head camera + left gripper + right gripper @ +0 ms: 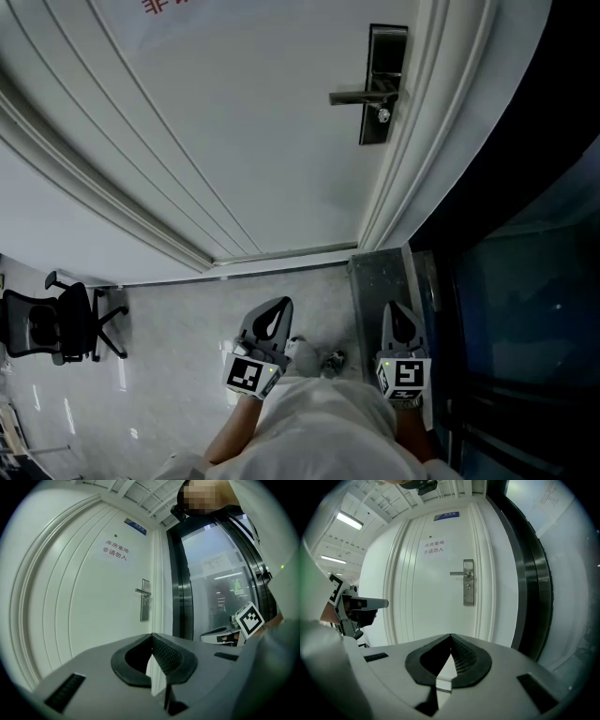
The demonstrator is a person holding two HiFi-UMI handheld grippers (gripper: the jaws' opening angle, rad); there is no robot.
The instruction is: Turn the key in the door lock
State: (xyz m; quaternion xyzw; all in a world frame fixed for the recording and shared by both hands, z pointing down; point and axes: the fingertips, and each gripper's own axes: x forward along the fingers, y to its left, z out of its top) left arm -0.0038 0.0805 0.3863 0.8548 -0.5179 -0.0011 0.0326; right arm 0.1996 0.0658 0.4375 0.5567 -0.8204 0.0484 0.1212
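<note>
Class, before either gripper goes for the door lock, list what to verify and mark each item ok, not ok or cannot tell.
1. Lock plate in the right gripper view: ok.
2. Key in the lock: cannot tell; only a shiny spot shows below the handle.
3. Right gripper near the door: not ok, well short of it.
4. Right gripper's jaws apart for a key: not ok, shut, empty.
5. Left gripper out of the way: ok, beside it, shut, empty.
</note>
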